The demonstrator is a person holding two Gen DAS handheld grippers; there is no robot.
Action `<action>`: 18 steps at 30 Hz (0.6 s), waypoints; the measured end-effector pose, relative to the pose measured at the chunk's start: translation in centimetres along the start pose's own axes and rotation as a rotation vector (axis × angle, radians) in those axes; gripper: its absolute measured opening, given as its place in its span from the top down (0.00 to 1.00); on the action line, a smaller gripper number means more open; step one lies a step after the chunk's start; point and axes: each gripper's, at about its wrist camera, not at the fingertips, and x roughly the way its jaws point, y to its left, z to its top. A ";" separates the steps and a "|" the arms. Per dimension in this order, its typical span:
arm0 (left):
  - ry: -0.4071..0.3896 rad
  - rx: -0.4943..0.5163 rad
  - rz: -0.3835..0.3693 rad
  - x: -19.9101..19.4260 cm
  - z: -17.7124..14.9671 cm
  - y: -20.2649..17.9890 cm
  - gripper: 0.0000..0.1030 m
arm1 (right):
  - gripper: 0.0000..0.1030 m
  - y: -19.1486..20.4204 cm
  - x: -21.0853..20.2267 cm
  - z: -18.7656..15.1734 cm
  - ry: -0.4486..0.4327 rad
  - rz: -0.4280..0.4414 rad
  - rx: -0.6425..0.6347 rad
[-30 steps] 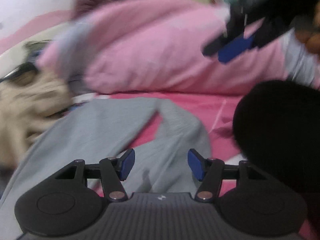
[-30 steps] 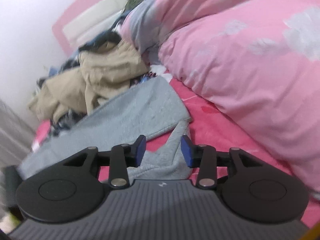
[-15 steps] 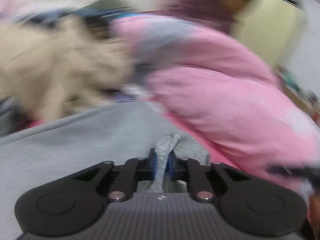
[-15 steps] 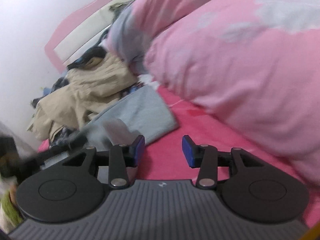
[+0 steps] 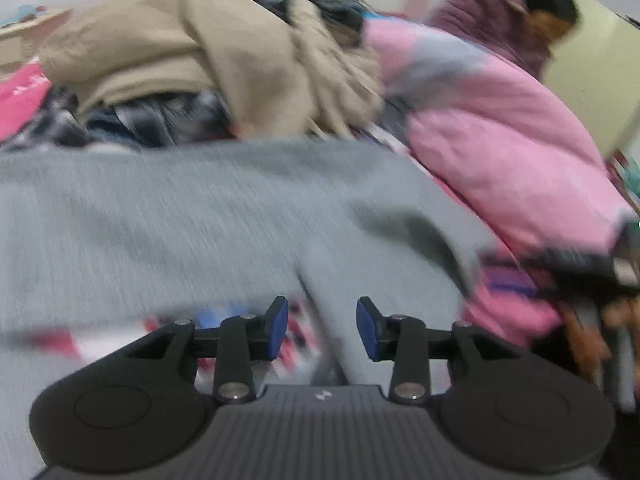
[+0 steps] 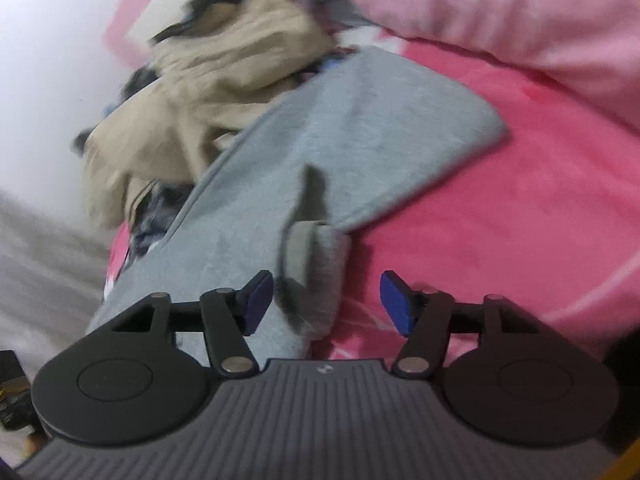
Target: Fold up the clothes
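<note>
Pink bedding (image 5: 516,312) fills the left wrist view, with a heap of beige clothes (image 5: 208,48) at the back, checked fabric under it, and a puffy pink duvet (image 5: 500,152) to the right. Behind the duvet sits a person in a maroon top (image 5: 492,16). Across the middle lies the grey garment (image 5: 180,220), blurred, one part of it running down between the fingers of the left gripper (image 5: 322,328). Its jaws have just been opening; the blue pads stand apart and press on nothing, with grey cloth behind the gap. At the right edge a dark blurred shape may be the other tool; I cannot tell.

Pink sheet (image 6: 500,220) covers the right half of the right wrist view, the duvet (image 6: 500,12) above it. The grey garment (image 6: 352,120) stretches from the beige heap (image 6: 208,80) down to the right gripper (image 6: 326,300), where a folded-over cuff end lies between the fingers. These jaws have just been opening too; they stand wide, both pads clear of the cloth.
</note>
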 end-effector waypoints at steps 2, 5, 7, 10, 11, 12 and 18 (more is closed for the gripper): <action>0.000 0.031 -0.017 -0.8 -2.7 -1.7 0.63 | 0.32 1.6 -0.6 -0.9 -0.013 0.021 -0.112; 0.015 0.086 -0.018 -2.0 -6.7 -3.8 0.63 | 0.30 3.3 -0.8 -2.0 -0.039 -0.001 -0.248; 0.025 0.164 0.030 -2.1 -8.3 -5.4 0.63 | 0.44 4.0 1.0 -1.9 -0.002 -0.073 -0.305; -0.004 0.313 0.129 -2.8 -10.0 -7.8 0.63 | 0.96 4.0 1.7 -0.7 0.037 -0.099 -0.304; -0.027 0.361 0.148 -3.2 -10.3 -8.5 0.63 | 0.96 4.0 1.8 -0.3 0.048 -0.103 -0.299; -0.048 0.410 0.157 -3.4 -10.5 -9.3 0.62 | 0.97 3.9 1.9 0.1 0.060 -0.108 -0.295; 0.005 0.628 0.107 -0.1 -12.0 -14.7 0.55 | 0.97 2.8 -7.8 4.9 -0.003 0.029 -0.159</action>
